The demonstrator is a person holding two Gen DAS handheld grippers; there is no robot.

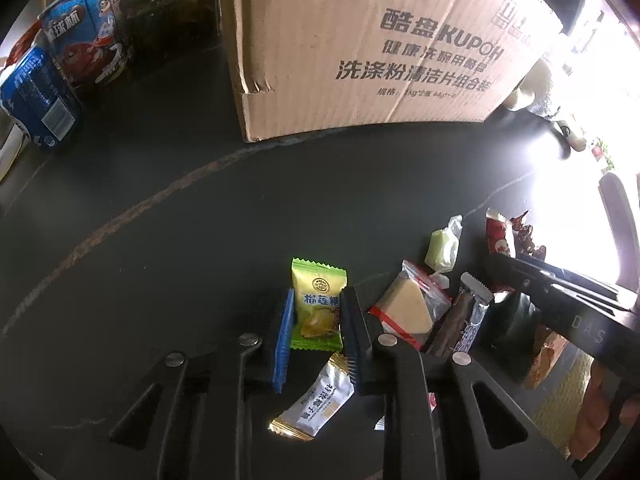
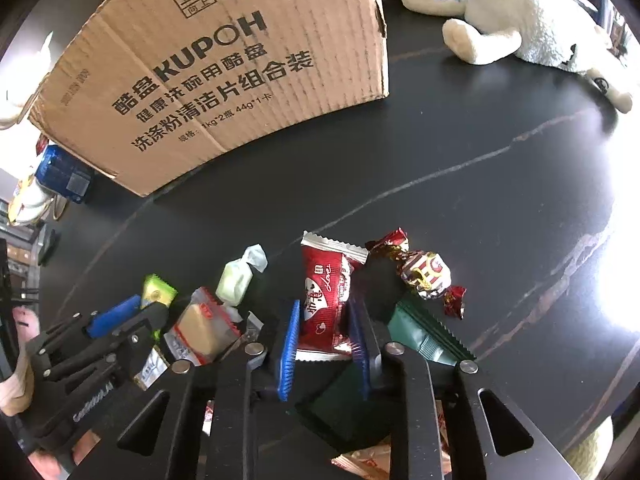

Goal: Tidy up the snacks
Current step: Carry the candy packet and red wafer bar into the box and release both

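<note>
Left tongs [image 1: 316, 314] closed around crinkly green candy packet [image 1: 317, 304]; right tongs [image 2: 326, 320] around glossy red "Love" packet [image 2: 326, 300]. Behind, corrugated "KUPOH" cardboard box [image 2: 224, 68].

Brown corrugated cardboard box [image 2: 224, 68], far side of the bench: "酷盘 KUPOH", "健康洗碗用酷盘", "洗涤粉清洁片组合装", a specification line partly legible as "1kg*2瓶 44g*1卡"; handling pictograms along the top marked "向上", "易碎", "怕热".
Green serrated-edge candy sachet [image 1: 318, 304]: "榴莲糖", under a round emblem too small to read.
Red pillow-pack sweet [image 2: 326, 300]: script "love"; its Chinese characters are unclear.
Blue-and-red snack carton [image 1: 84, 36], far left: "星球杯".
White-and-gold sachet [image 1: 320, 398]: vertical characters, illegible.
Black gripper body [image 1: 588, 330], right edge: "DAS".
</note>
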